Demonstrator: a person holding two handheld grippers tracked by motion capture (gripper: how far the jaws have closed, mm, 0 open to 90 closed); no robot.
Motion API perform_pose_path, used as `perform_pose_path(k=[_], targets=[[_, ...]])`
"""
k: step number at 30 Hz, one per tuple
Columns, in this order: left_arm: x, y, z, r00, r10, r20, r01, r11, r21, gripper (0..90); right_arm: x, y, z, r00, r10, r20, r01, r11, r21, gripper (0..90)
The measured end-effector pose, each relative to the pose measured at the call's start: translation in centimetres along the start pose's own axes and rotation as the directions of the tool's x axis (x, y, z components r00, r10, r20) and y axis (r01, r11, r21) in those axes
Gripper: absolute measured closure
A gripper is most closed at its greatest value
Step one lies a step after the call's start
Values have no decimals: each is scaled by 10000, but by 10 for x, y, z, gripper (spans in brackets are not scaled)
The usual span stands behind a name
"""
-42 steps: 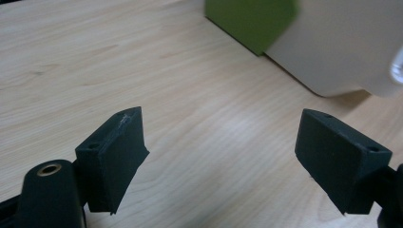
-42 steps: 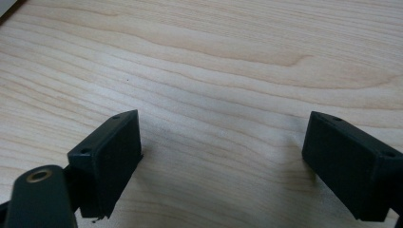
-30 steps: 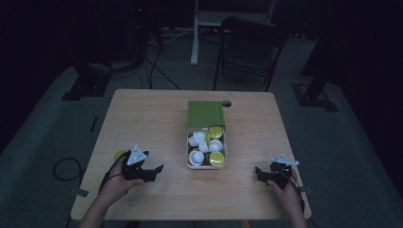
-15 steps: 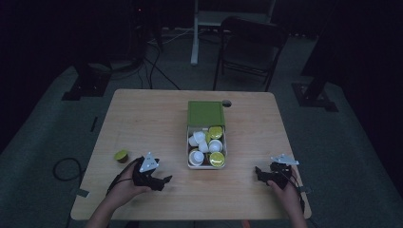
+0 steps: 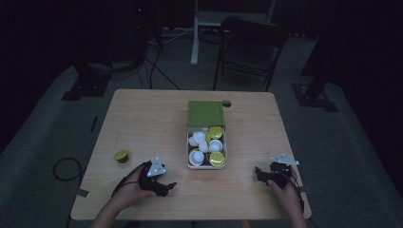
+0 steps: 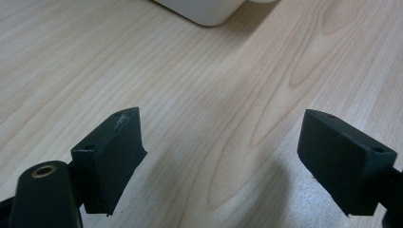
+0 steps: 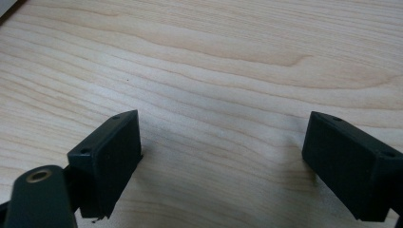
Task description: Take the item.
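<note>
While apart from left gripper point(image 5: 167, 185), capsule point(image 5: 122, 155) left of spread jaws.

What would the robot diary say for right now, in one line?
left gripper: open, empty | right gripper: open, empty | green capsule: alone on table | box: capsules inside

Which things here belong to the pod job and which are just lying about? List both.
In the job:
left gripper, open
right gripper, open
white box of coffee pods, green lid slid back
loose green pod on the table

Lying about:
chair behind the table
floor cables
</note>
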State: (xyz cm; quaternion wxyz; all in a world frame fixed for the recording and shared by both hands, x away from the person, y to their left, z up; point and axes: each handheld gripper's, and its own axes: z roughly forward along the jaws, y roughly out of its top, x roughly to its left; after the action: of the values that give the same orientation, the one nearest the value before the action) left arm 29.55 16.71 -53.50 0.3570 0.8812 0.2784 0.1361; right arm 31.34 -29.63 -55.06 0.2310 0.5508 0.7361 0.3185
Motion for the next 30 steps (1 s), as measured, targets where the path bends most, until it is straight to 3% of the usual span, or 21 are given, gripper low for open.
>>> perform_pose_path(k=[11, 26, 30], targets=[[-3, -2, 5, 9997, 155, 194, -164, 9987, 473, 158, 0, 0, 0, 10000, 10, -2, -10, 10000, 12, 122], [-2, -3, 7, 9989, 58, 455, -76, 9992, 389, 155, 1, 1, 1, 10000, 82, 46, -82, 10000, 18, 119], [-1, -1, 7, 9986, -244, 476, 223, 9988, 442, 155, 1, 1, 1, 9999, 98, 81, -98, 9999, 18, 119]])
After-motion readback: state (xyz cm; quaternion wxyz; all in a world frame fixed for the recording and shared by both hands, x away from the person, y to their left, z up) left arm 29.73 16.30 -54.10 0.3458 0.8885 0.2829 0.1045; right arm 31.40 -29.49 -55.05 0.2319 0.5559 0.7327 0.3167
